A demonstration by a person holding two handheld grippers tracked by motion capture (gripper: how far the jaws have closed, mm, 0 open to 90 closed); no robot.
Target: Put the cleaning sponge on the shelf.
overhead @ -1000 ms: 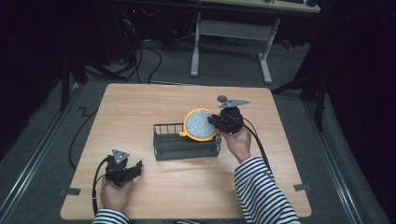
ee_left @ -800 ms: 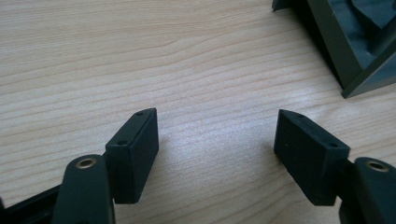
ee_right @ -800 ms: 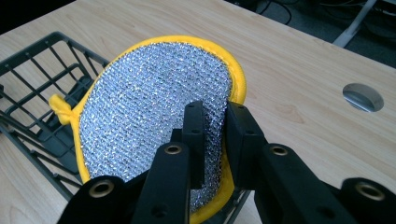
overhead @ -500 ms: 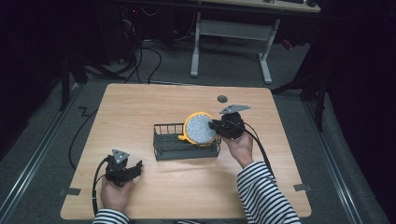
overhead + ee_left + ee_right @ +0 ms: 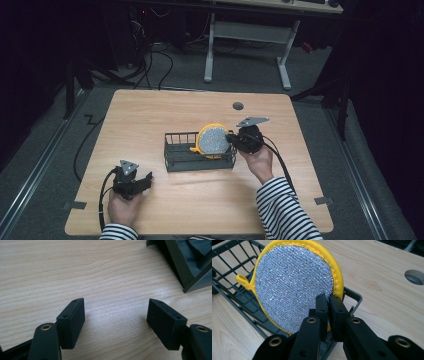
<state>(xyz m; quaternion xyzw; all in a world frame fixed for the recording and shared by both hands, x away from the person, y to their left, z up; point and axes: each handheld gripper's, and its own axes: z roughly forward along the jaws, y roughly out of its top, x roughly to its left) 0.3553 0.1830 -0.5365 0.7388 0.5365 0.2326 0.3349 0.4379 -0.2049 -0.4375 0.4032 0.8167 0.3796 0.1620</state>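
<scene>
Right gripper [image 5: 328, 300] jaws had just closed on the round scouring pad's [image 5: 294, 285] yellow rim: light, floppy, best pinched there. Left gripper [image 5: 115, 315] open, idle.

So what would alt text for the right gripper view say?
A black two-jaw right gripper pinches the edge of a round silver mesh scouring pad with a yellow fabric rim, holding it upright over a dark wire basket on a light wooden table.

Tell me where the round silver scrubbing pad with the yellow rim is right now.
In the high view the scrubbing pad stands on edge at the right end of the wire basket, mid-table, pinched at its edge by the right gripper.
</scene>
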